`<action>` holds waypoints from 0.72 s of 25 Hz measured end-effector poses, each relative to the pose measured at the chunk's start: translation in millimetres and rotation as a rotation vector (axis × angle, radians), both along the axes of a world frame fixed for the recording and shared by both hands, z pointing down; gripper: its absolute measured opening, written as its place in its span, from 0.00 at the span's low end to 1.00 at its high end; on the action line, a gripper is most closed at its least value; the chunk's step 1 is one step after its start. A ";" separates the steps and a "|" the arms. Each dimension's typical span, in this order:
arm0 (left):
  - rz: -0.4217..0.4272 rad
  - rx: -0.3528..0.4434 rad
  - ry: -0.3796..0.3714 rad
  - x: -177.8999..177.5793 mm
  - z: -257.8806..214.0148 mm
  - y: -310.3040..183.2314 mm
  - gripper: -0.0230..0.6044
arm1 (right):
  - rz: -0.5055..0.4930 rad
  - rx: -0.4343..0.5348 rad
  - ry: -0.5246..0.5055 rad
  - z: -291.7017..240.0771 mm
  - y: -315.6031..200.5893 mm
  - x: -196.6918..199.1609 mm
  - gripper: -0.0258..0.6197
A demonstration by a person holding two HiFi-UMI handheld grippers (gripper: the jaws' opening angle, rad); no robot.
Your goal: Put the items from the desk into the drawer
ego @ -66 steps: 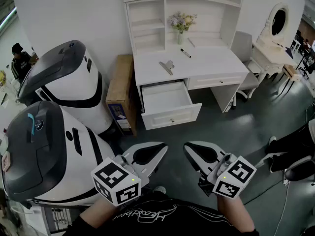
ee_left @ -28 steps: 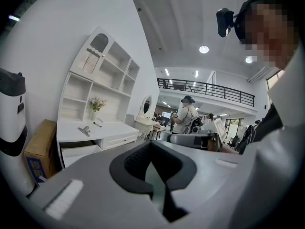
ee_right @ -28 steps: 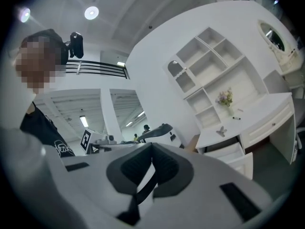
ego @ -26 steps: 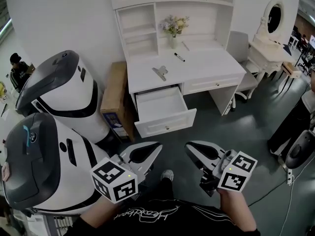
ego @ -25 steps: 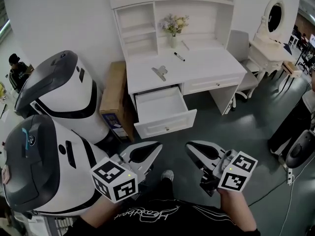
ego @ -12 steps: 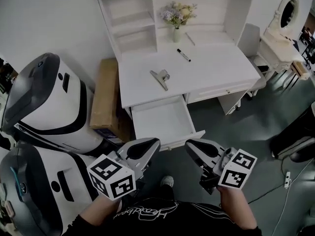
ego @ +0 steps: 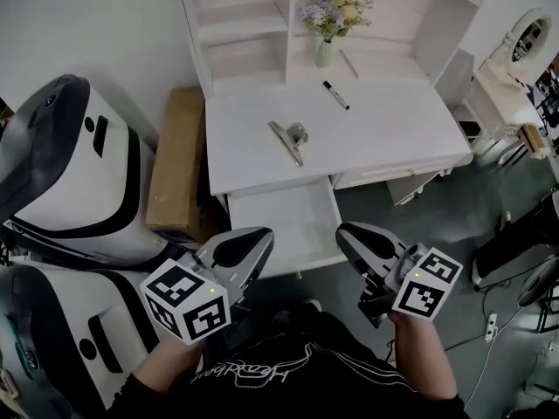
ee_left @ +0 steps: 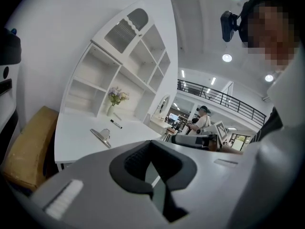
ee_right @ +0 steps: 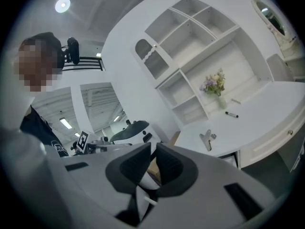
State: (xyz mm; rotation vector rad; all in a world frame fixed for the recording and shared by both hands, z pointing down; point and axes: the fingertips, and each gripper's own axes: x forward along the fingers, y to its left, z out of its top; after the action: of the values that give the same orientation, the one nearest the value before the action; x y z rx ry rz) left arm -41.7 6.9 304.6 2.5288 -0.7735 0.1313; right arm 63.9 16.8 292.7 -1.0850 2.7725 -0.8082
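On the white desk (ego: 384, 138) lie a metal binder clip (ego: 291, 138), a black marker (ego: 335, 94) and a thin pale pen (ego: 348, 63). Below the desktop, the left drawer (ego: 284, 221) stands pulled out and looks empty. My left gripper (ego: 253, 234) hovers just before the drawer's front, jaws shut on nothing. My right gripper (ego: 348, 231) is level with it to the right, with only a thin slit between its pads and nothing held. The clip (ee_left: 101, 136) and marker (ee_left: 116, 123) show beyond the left gripper (ee_left: 151, 144). The clip (ee_right: 206, 139) also shows past the right gripper (ee_right: 153, 147).
Two large white-and-black machines (ego: 61, 155) crowd the left side. A cardboard box (ego: 179, 164) leans between them and the desk. A vase of flowers (ego: 325, 24) stands at the desk's back, under shelves. A grey chair (ego: 450, 72) and a vanity table (ego: 515, 68) are to the right.
The desk and open drawer have come much closer and now lie right in front of both grippers. Both grippers keep their pose and hold nothing.
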 end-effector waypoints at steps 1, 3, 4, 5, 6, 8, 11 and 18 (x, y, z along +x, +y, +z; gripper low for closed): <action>-0.009 -0.005 0.002 -2.6 2.8 -4.5 0.05 | -0.003 0.000 0.007 1.2 -7.2 0.0 0.05; -0.030 -0.016 0.005 -8.0 6.4 -14.0 0.05 | -0.010 0.000 0.026 2.1 -23.3 0.5 0.05; -0.043 -0.021 0.005 -10.5 7.0 -19.5 0.05 | -0.013 0.000 0.037 2.3 -32.4 1.2 0.05; -0.059 -0.026 0.004 -12.7 7.0 -25.1 0.05 | -0.018 -0.001 0.047 2.8 -42.1 2.3 0.05; -0.077 -0.032 0.003 -14.7 6.6 -30.5 0.05 | -0.023 -0.005 0.056 4.1 -52.0 3.6 0.05; -0.114 -0.045 -0.001 -17.9 6.1 -40.4 0.05 | -0.036 -0.017 0.069 8.7 -72.5 7.0 0.06; -0.153 -0.061 -0.010 -20.8 10.2 -59.1 0.05 | -0.045 -0.030 0.088 18.8 -107.5 14.0 0.06; -0.221 -0.116 -0.025 -20.9 29.0 -106.8 0.05 | -0.048 -0.112 0.088 60.3 -193.2 25.7 0.19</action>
State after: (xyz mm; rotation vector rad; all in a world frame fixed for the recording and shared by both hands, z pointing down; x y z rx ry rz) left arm -62.5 -99.9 333.6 2.3197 -1.0186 0.1297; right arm 89.6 -176.5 353.0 -1.1014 2.8666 -0.9540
